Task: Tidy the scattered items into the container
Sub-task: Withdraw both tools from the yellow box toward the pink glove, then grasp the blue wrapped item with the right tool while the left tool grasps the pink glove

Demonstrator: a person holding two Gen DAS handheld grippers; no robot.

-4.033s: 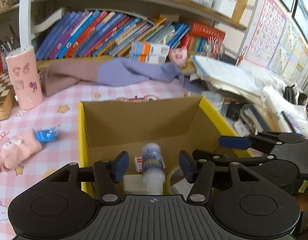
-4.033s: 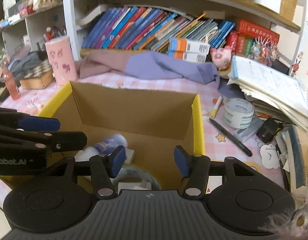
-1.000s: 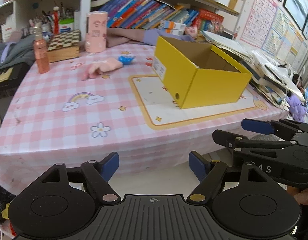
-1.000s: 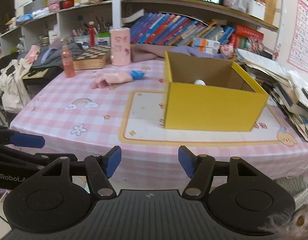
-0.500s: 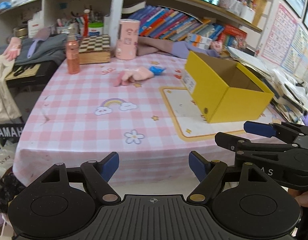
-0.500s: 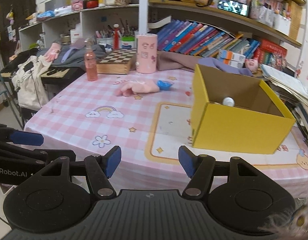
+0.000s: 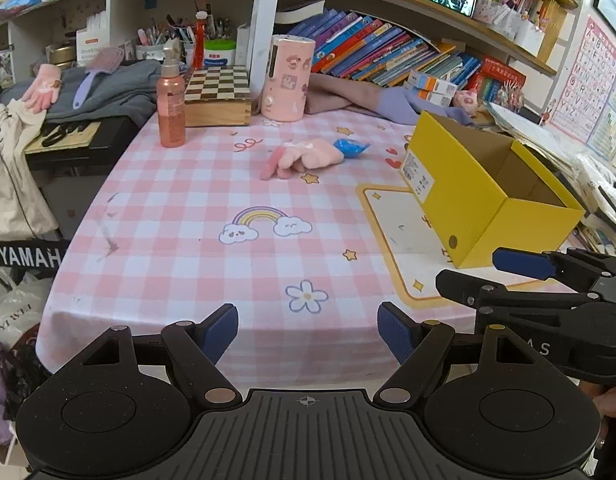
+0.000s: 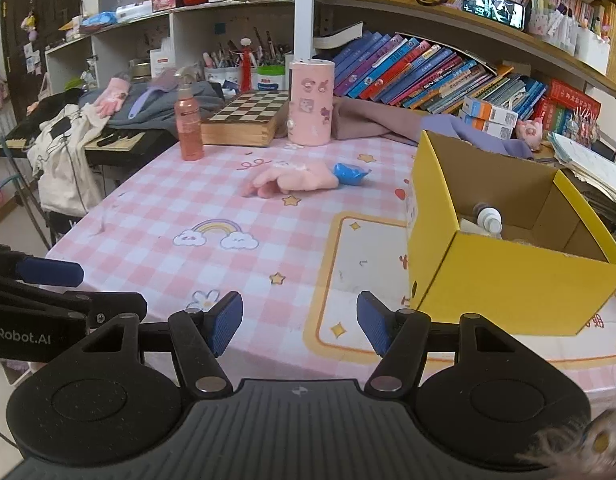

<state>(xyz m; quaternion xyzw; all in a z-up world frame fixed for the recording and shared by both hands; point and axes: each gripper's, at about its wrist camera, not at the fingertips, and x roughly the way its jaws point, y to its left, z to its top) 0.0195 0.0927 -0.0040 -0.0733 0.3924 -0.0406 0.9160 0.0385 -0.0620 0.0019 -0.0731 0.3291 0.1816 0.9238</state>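
A yellow cardboard box [image 7: 479, 216] [image 8: 507, 280] stands on the right of the pink checked tablecloth, with a white bottle [image 8: 487, 218] showing inside it. Farther back lie a pink glove [image 7: 304, 156] [image 8: 292, 178] and a small blue packet [image 7: 349, 147] [image 8: 349, 173] touching it. My left gripper [image 7: 308, 334] hangs open and empty off the table's near edge. My right gripper [image 8: 300, 322] is open and empty too, over the near edge. In the left wrist view the right gripper [image 7: 519, 280] shows side-on at the right.
At the back stand a pink cylinder [image 8: 309, 102], a chessboard box [image 8: 248, 118] and an orange-pink spray bottle [image 8: 188, 124]. Clothes [image 8: 387, 124] lie below the bookshelf [image 8: 427, 76]. A keyboard [image 7: 64, 136] with bags sits left of the table; papers [image 7: 547, 140] pile up at the right.
Both grippers have swung leftward along the table's near edge, so the yellow box has slid right in both views. Jaws unchanged, nothing picked up.
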